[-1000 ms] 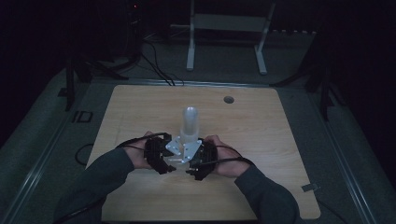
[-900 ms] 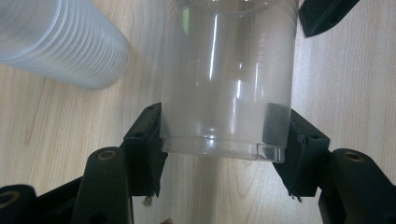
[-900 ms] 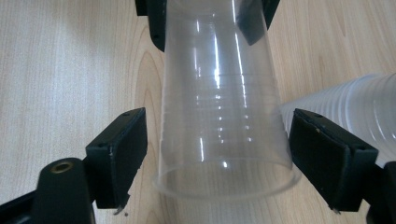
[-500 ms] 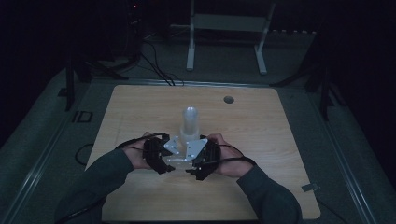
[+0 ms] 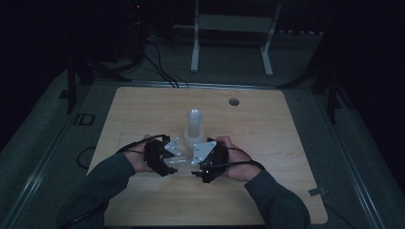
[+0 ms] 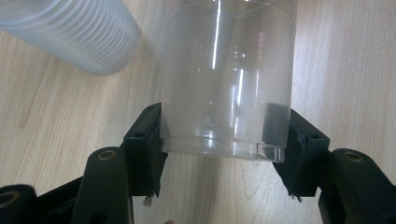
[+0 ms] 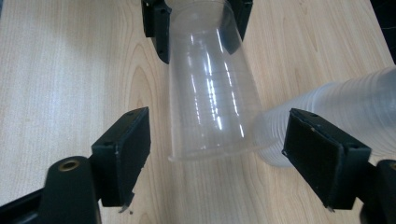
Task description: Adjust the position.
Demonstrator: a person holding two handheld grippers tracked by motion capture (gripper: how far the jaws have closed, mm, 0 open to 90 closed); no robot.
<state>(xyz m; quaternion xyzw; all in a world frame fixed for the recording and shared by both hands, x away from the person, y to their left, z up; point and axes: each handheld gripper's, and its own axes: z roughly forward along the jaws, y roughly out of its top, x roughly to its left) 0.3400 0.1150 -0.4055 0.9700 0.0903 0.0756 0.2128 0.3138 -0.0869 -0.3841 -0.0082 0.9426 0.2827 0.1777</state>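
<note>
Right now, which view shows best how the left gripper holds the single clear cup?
The left gripper view: both jaws press the base end of the clear cup. The right gripper view shows the cup lengthwise, its far end between those jaws, beside the cup stack. In the high view, the cup is small and dim.

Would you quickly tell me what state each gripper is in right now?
Left gripper: shut on the clear cup, at its closed end.
Right gripper: open, jaws either side of the cup's rim, not touching.
</note>
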